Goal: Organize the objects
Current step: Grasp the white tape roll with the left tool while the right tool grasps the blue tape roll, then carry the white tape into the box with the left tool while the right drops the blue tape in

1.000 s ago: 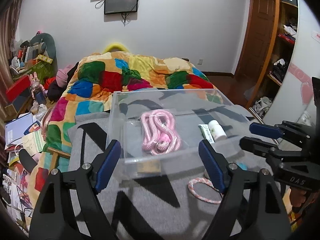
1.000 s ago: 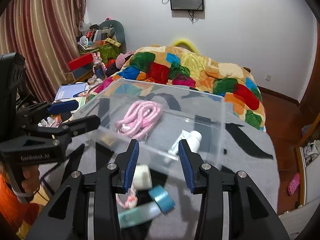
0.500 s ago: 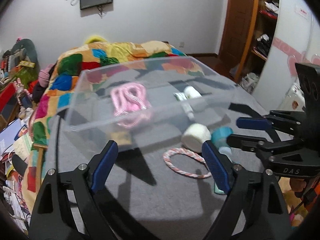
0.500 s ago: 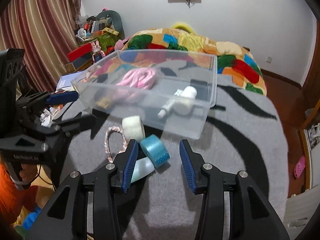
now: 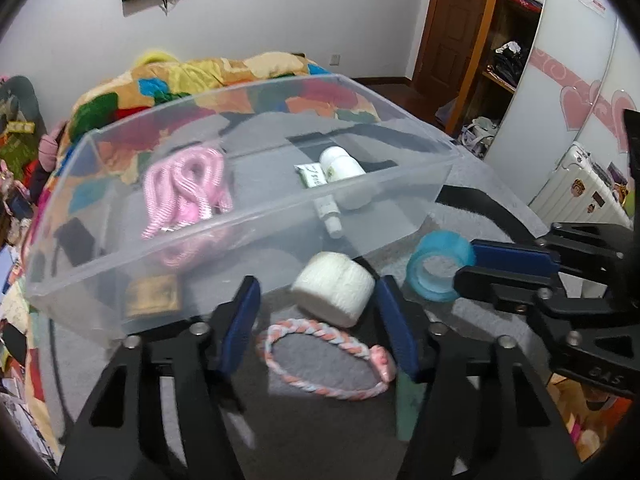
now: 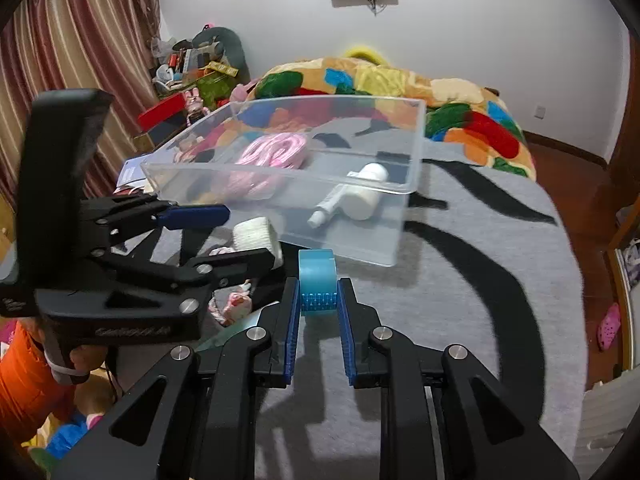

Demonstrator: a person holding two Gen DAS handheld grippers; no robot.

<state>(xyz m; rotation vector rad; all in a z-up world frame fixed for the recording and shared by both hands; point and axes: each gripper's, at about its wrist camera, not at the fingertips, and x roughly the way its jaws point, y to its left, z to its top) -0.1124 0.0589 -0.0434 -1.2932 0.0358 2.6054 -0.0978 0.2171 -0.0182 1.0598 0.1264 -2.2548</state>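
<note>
A clear plastic bin (image 5: 248,216) (image 6: 400,216) stands on the grey blanket and holds a pink rope (image 5: 184,184) (image 6: 276,148) and a white bottle (image 5: 340,164) (image 6: 360,196). My right gripper (image 6: 318,292) is shut on a blue tape roll (image 6: 317,280) (image 5: 438,266) just in front of the bin. My left gripper (image 5: 316,312) (image 6: 236,236) is open around a white bandage roll (image 5: 334,288) (image 6: 256,234), above a braided pink ring (image 5: 324,356) (image 6: 232,304).
A teal flat packet (image 5: 408,404) lies under the left gripper's right finger. A colourful quilt (image 6: 400,96) covers the bed behind the bin. Cluttered shelves (image 6: 192,68) stand at the left, a wardrobe (image 5: 516,32) and suitcase (image 5: 580,188) at the right.
Both grippers have dropped lower and closer to the loose items. The right gripper has closed on the blue tape roll. The left gripper has narrowed around the white roll.
</note>
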